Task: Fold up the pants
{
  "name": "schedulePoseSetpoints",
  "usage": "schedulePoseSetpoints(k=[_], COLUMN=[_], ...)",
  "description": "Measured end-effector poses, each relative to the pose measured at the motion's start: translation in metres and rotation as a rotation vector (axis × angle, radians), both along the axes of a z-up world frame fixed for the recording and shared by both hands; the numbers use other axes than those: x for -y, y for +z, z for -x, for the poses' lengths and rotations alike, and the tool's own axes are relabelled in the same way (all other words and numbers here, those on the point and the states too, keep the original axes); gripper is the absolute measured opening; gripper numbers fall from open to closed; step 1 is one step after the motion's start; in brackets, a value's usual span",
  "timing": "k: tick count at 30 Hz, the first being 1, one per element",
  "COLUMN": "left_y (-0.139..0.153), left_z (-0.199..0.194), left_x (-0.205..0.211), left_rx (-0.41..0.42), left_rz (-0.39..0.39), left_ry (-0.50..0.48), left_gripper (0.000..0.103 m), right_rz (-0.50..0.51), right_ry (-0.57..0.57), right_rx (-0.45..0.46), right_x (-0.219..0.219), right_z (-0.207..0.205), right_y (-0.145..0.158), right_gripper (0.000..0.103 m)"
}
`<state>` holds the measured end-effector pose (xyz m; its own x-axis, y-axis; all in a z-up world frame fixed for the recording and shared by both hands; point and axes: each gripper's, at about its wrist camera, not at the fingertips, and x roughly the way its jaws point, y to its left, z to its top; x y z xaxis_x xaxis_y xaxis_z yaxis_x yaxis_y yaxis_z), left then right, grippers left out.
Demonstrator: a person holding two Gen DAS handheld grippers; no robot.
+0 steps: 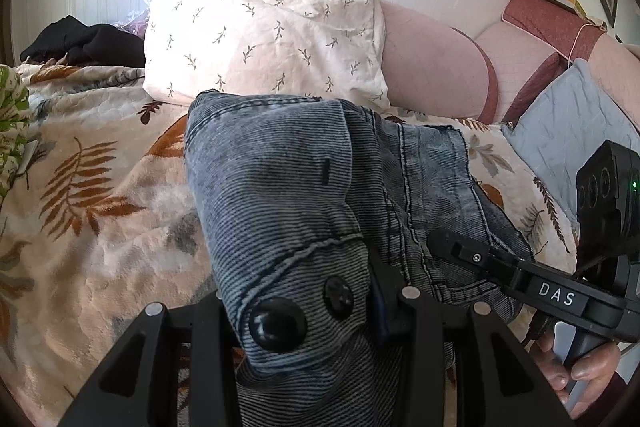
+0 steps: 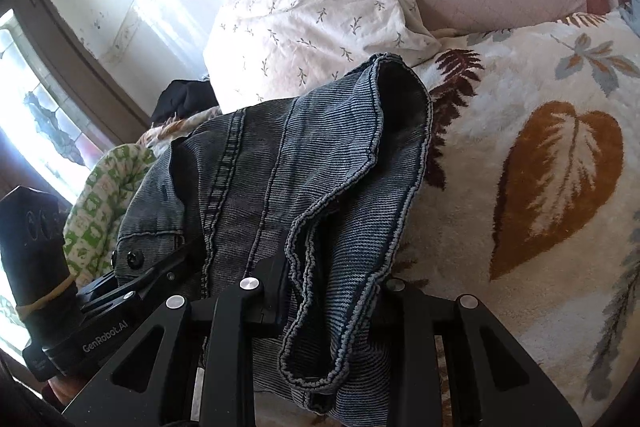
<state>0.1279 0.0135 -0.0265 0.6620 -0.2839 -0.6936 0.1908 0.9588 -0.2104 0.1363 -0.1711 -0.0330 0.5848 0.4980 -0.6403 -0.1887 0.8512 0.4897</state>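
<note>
Blue-grey denim pants [image 1: 288, 187] lie bunched on a leaf-print blanket [image 1: 92, 187]. My left gripper [image 1: 320, 311] is shut on the waistband by its two black buttons; the fabric drapes over the fingers. My right gripper [image 2: 320, 291] is shut on a hemmed edge of the pants [image 2: 312, 163], which folds over the jaws. The right gripper also shows at the right of the left wrist view [image 1: 444, 243], its tip against the denim. The left gripper shows at the lower left of the right wrist view [image 2: 176, 259], by the buttons.
A white leaf-print pillow [image 1: 264, 23] and pink cushions [image 1: 436, 67] lie behind the pants. A black garment [image 1: 84, 43] and a green-patterned cloth [image 2: 104, 203] lie at the left. A grey pillow [image 1: 568, 123] is at the right. A window [image 2: 36, 115] is at the far left.
</note>
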Motion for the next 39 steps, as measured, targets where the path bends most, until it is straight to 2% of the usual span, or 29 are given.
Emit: schedulePoseSetpoints(k=[28,31,36,39], left_y=[-0.011,-0.014,-0.024,-0.032], left_z=[-0.006,-0.006,-0.011,-0.014], left_x=[0.001,0.001,-0.008,-0.018], left_rx=[-0.035,-0.043,-0.096,-0.143], left_rz=[-0.018,-0.029,-0.050,-0.002], left_ry=[0.012,0.018,0.064,0.081], left_gripper=[0.045,0.050,0.080,0.085], right_rz=[0.025,0.025,0.052,0.066], right_ry=[-0.017,-0.022,-0.034,-0.041], right_rx=[-0.045,-0.058,-0.077,-0.082], right_x=[0.000,0.000,0.002,0.004], right_z=[-0.005,-0.006,-0.009,-0.009], right_y=[-0.008,-0.010,-0.017,-0.021], right_gripper=[0.025,0.030,0.040,0.050])
